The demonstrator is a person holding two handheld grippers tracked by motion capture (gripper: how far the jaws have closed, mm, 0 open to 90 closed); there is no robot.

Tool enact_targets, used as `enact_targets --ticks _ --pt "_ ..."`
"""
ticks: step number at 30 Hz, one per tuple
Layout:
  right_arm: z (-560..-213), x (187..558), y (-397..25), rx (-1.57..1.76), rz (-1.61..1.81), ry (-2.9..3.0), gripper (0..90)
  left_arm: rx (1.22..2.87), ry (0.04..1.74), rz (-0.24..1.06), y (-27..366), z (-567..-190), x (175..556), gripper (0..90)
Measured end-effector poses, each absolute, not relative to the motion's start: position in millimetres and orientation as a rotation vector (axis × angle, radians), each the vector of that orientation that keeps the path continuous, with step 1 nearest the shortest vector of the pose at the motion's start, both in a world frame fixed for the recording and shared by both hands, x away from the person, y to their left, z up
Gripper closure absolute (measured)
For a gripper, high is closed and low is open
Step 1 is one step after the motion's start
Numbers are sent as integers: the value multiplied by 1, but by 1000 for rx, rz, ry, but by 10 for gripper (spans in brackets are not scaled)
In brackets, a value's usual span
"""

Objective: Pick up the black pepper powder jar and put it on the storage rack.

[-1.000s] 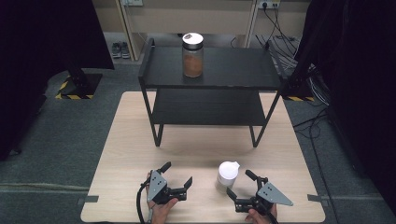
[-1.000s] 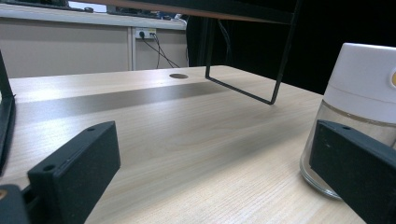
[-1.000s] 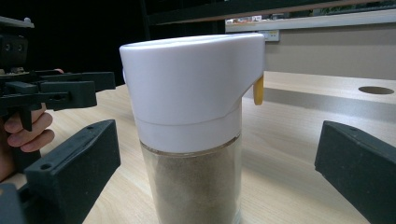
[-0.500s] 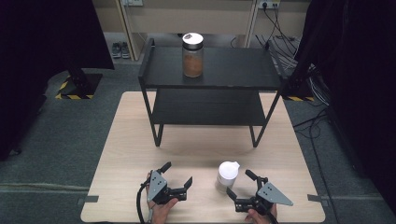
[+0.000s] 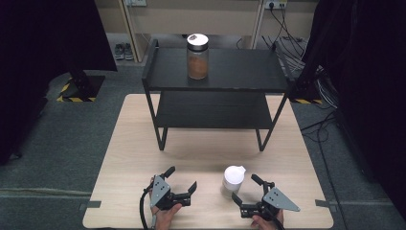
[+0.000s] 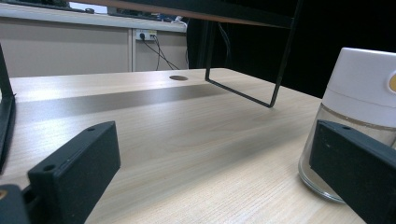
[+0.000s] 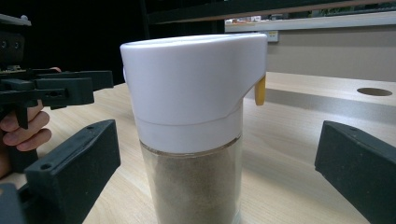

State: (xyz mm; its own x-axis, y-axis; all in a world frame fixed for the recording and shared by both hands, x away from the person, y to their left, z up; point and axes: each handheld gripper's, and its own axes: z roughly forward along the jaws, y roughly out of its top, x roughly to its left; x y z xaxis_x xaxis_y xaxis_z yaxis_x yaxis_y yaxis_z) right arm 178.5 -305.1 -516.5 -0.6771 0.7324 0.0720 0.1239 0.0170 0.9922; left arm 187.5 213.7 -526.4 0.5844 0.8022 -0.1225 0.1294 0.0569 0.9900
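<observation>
jars: 2 point(image 5: 197, 56) point(image 5: 233, 179); tools: 2 point(image 5: 181, 180) point(image 5: 247, 188); shelf racks: 1 point(image 5: 239, 72); tables: 1 point(image 5: 134, 139)

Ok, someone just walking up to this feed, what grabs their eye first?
Probably the white-capped shaker jar standing on the table, right in front of the open right claw. Next, the black two-tier shelf at the far end, with a jar of brown powder on its top tier. The left claw rests open nearby.

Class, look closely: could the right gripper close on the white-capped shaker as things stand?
Probably yes: the right gripper stands open with the white-capped shaker upright between its jaws and bare table around it.
</observation>
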Motion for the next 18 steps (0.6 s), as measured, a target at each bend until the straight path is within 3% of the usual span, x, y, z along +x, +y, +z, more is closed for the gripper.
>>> enact_targets --ticks 18 --pt "-513 180 -303 880 1697 1849 4 1451 840 618 214 -527 187 11"
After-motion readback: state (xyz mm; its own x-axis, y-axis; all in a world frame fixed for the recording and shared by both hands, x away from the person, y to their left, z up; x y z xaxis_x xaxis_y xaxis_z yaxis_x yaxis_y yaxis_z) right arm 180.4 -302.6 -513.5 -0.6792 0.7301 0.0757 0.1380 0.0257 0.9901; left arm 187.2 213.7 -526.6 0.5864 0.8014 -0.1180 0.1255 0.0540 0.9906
